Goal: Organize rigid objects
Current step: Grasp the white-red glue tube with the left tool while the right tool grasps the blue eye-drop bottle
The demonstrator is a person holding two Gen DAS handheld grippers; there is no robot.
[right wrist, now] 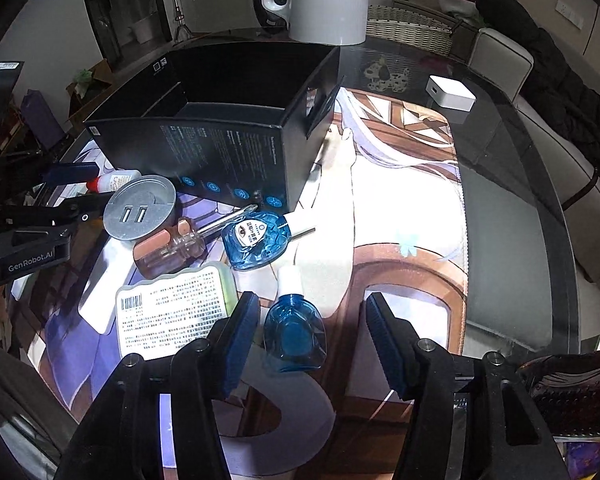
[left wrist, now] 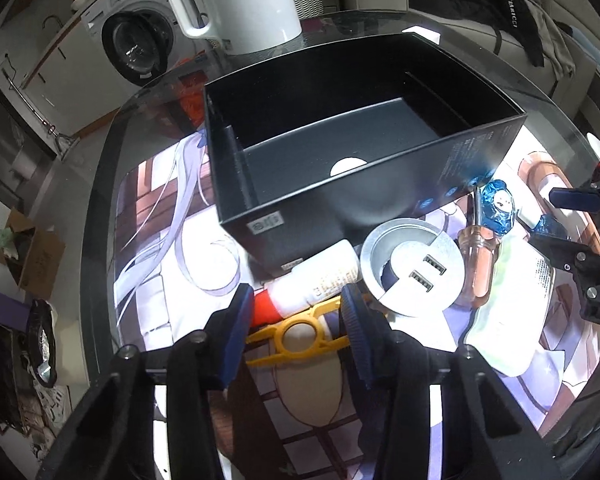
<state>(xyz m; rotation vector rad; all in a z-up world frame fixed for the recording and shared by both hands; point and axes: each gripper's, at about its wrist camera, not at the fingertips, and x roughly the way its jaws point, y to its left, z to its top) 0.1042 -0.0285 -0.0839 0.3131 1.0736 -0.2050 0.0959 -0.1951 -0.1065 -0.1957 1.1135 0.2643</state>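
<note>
My left gripper [left wrist: 298, 296] points down at the mat, open, astride a yellow plastic tool [left wrist: 300, 334] whose ends run behind the blue pads. A white bottle with a red cap [left wrist: 320, 280] lies just past the fingertips. My right gripper [right wrist: 313, 302] is open around a small blue bottle [right wrist: 294, 332], with gaps on both sides. Further off lie a second blue bottle [right wrist: 256, 244], a screwdriver [right wrist: 172, 248], a round silver USB socket [right wrist: 140, 208] and a labelled pouch [right wrist: 172, 320]. Behind them stands the open black box [left wrist: 320, 216], empty.
A white kettle [left wrist: 236, 0] stands behind the box on the round glass table [right wrist: 520, 200]. A small white box [right wrist: 450, 94] sits at the far right. The printed mat [right wrist: 400, 208] to the right of the objects is bare.
</note>
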